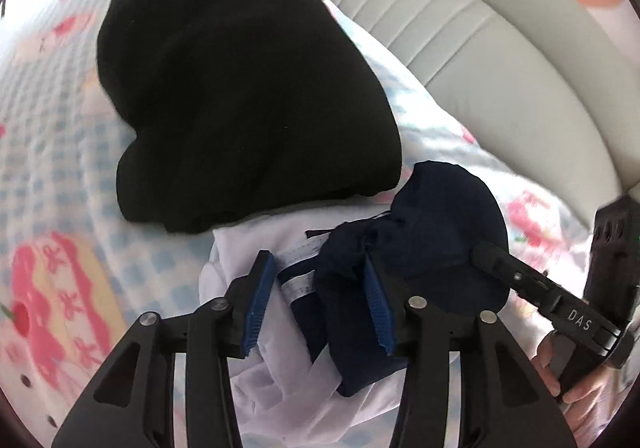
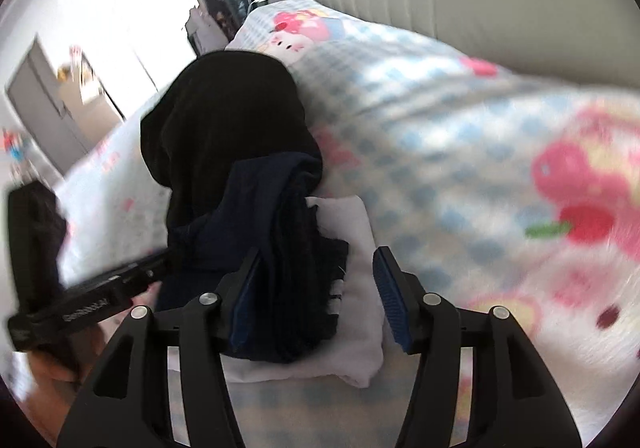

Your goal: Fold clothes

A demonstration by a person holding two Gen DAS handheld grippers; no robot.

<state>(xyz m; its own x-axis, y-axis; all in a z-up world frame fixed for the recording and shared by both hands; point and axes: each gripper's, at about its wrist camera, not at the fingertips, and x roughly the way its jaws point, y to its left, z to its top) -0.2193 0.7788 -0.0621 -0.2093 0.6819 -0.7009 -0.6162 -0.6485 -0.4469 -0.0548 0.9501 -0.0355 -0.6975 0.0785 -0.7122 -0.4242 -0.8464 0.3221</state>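
Clothes here meant a limp navy-and-white garment [image 1: 404,248] bunched on the pink-and-blue checked bedspread [image 1: 60,135], just beside a folded black knit [image 1: 244,87]. Soft, light, probably floppy; a hem edge looked grabbable. Left gripper [image 1: 316,304] and right gripper [image 2: 316,296] jaws were wide apart, clamping nothing.

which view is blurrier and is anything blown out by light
Right wrist view is blurrier: the cartoon bedspread smears at right, and the window is blown out white. Left wrist view is sharper on the black garment, which reads as flat black; its edges soften and the fisheye bends the headboard.
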